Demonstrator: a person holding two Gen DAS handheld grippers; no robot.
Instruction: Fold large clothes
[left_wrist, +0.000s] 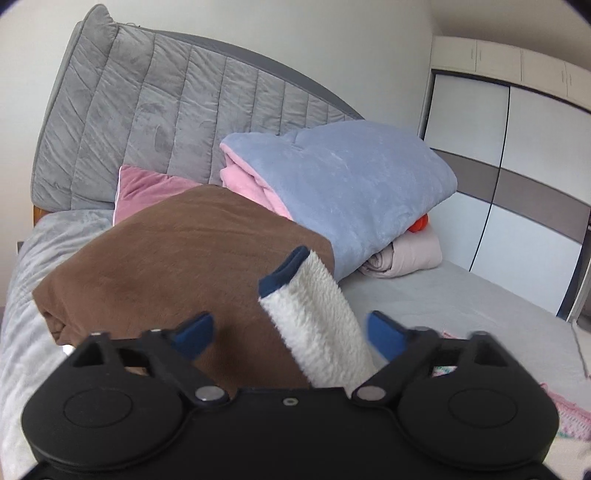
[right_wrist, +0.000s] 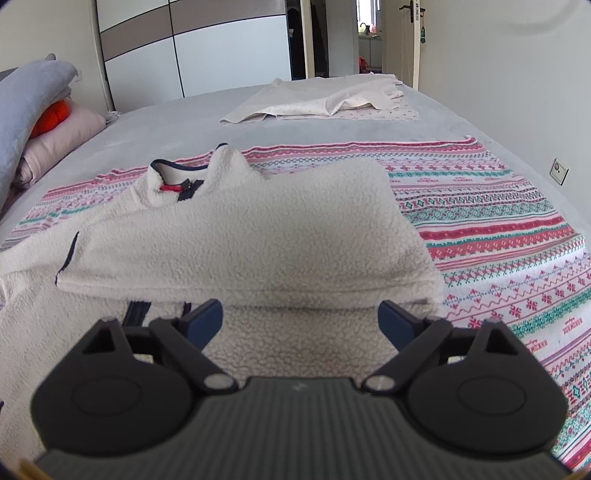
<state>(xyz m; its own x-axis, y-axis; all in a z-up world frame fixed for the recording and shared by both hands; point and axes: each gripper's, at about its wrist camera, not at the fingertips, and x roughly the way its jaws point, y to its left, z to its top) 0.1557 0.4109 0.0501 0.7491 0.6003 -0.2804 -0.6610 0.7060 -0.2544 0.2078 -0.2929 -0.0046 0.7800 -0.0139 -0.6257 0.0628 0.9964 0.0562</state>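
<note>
Folding the white fleece jacket (right_wrist: 236, 229), sleeve step, by my read. My left gripper (left_wrist: 290, 334) has its fingers spread wide, and the sleeve (left_wrist: 314, 314) with the navy cuff (left_wrist: 284, 271) runs up between them, leaning on the right finger (left_wrist: 384, 334). Not pinched, as far as I can tell. To do it well I'd close near the cuff, lift only a little so the pile doesn't drag, and lay the sleeve straight across the body, edges parallel.

My right gripper (right_wrist: 301, 319) is also wide and holds nothing; it hovers low over the jacket's near edge. I'd use it to press the body down so it doesn't slide.

The jacket lies on the striped patterned blanket (right_wrist: 498, 206) on the bed (right_wrist: 177, 110), one side already folded over, collar (right_wrist: 177, 177) with a red tab at the far left. Thick, fluffy, springy-looking; folds may pop back up.
</note>
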